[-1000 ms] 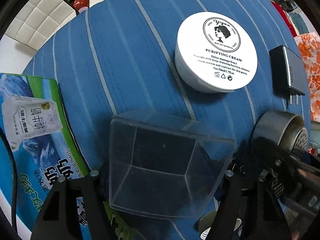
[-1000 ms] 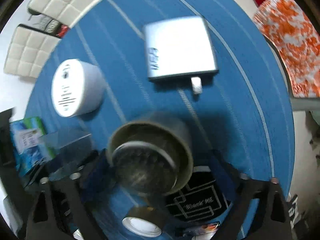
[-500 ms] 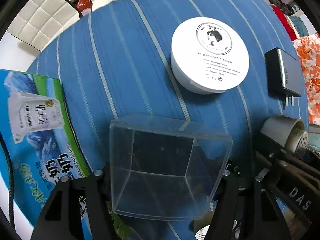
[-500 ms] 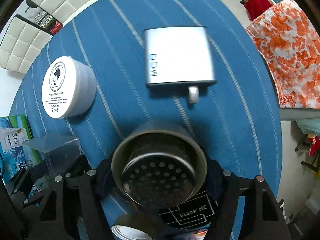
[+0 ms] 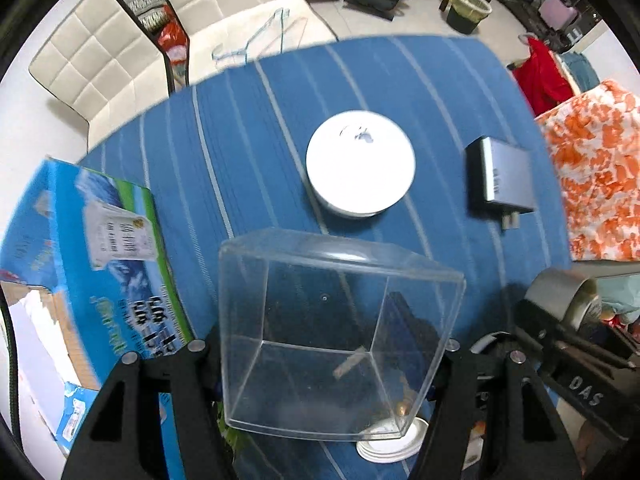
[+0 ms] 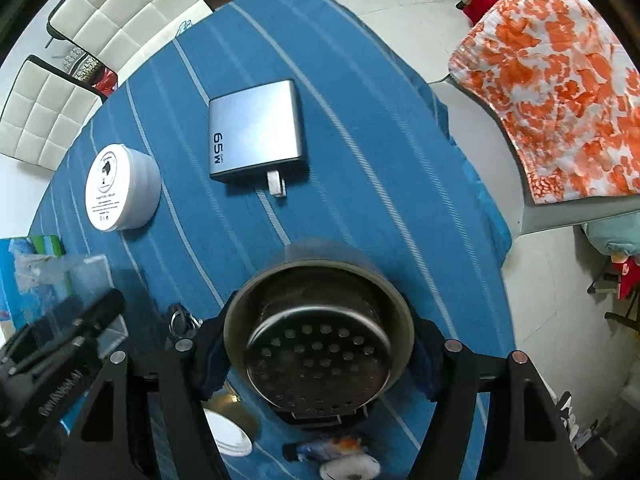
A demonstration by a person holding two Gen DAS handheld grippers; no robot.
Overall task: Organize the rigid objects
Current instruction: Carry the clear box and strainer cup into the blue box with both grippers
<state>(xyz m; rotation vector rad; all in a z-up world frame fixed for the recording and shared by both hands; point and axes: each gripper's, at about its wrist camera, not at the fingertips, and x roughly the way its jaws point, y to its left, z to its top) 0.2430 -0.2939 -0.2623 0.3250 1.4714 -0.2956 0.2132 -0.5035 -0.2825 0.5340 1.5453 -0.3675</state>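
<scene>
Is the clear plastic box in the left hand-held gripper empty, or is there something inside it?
Empty. Through the clear plastic box only the blue striped tablecloth and things under it show; nothing rests on its walls or floor.

A blue tablecloth with thin white stripes [image 5: 248, 168] carries a round white cream jar [image 5: 360, 168] and a flat silver-grey charger block [image 6: 256, 130], beside an orange-and-white blotched cloth [image 6: 560, 92] at right.

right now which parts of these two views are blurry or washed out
Left wrist view: glare washes out the print on the white cream jar, and the milk carton box is smeared. Right wrist view: jar label and grey charger read sharp; only the clutter at the bottom edge is blurred.
</scene>
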